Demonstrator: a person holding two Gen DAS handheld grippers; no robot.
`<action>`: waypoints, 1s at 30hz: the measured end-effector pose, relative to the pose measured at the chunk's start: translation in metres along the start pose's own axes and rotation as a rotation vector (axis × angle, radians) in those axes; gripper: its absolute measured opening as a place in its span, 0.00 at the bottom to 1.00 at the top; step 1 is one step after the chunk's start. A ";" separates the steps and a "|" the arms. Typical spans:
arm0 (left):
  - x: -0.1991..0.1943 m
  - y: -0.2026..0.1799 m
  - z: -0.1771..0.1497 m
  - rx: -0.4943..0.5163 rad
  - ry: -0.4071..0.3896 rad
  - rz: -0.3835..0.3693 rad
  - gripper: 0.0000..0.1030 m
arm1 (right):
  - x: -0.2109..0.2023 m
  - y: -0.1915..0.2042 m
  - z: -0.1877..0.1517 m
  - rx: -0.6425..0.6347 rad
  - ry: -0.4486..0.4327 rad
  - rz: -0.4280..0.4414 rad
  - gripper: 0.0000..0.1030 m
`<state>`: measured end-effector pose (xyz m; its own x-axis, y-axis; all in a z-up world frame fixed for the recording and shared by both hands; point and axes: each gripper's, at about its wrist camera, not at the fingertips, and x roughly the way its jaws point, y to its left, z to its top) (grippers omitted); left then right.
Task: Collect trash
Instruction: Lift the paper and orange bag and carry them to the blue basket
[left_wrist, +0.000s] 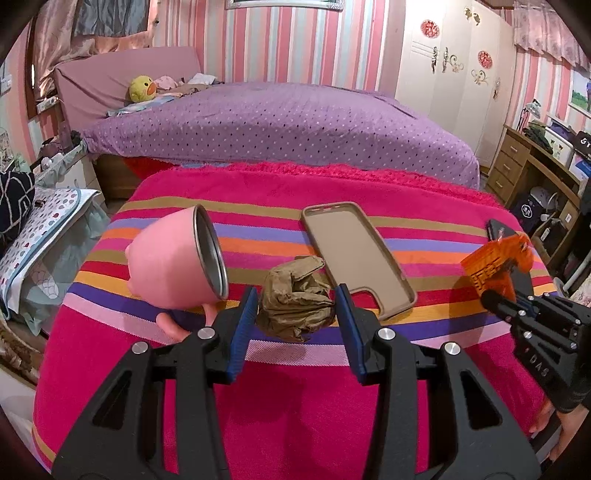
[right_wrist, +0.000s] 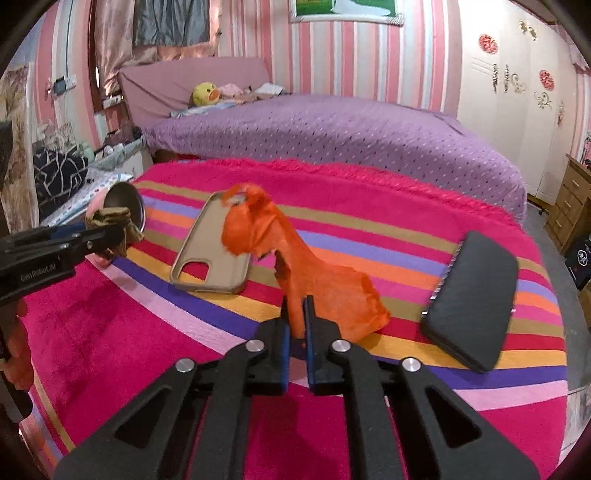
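two pieces of trash are in the grip at once. the left gripper (left_wrist: 295, 314) has its jaws part-way closed, pinching a crumpled brown paper wad (left_wrist: 295, 306) between the blue pads, just beside the mouth of the pink cup (left_wrist: 173, 266), which lies tipped on its side near the left edge of the striped blanket (left_wrist: 277, 406). the right gripper (right_wrist: 297, 321) has its jaws pressed nearly together on a thin fold of crumpled orange paper (right_wrist: 295, 258), whose far end stands up over the blanket while its lower bulge seems to sit near or on the cloth; i cannot tell which.

to do this step well, i judge both grips should stay firm while the hands rise clear, since the orange piece is caught only by a narrow edge and could tear or slip. a straight, unhurried lift would keep it from dragging over the phone case (right_wrist: 212, 251) lying open-side up mid-blanket, or the dark phone (right_wrist: 476, 299) toward the right edge.

as for containers, the cup's steel inside looks empty from the left wrist view. the phone case holds nothing. no trash bin shows in either view, so where the scraps should go is unclear.
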<state>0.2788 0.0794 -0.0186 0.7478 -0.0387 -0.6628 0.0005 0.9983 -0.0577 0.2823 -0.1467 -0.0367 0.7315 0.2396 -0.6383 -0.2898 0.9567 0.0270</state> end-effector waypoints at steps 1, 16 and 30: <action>-0.002 -0.001 -0.001 0.001 -0.002 0.000 0.41 | -0.004 -0.002 0.000 0.001 -0.009 -0.004 0.06; -0.033 -0.040 -0.020 0.038 -0.035 -0.024 0.41 | -0.062 -0.015 -0.014 -0.011 -0.102 -0.032 0.06; -0.064 -0.069 -0.029 0.034 -0.059 -0.064 0.41 | -0.117 -0.049 -0.039 -0.012 -0.103 -0.073 0.06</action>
<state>0.2112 0.0116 0.0061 0.7833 -0.1012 -0.6134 0.0718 0.9948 -0.0724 0.1868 -0.2284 0.0066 0.8100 0.1861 -0.5561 -0.2410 0.9702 -0.0264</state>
